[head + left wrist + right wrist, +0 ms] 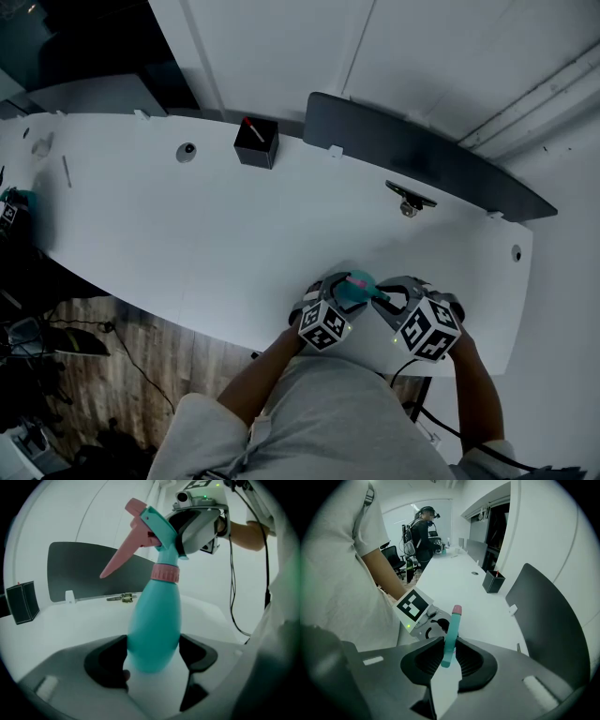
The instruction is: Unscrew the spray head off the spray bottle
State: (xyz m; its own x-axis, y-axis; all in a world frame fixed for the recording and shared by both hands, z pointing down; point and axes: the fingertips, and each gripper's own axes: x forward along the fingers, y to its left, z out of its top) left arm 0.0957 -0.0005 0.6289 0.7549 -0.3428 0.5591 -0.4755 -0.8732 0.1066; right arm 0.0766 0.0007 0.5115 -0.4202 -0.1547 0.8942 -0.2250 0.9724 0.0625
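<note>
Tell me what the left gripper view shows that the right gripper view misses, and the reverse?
Only the left gripper view: the spray bottle's teal body clamped by the left gripper, its pink collar, a small metal object on the table. Only the right gripper view: the left gripper's marker cube, and a person far down the table. Both: the spray head, gripped by the right gripper, and the black box.
</note>
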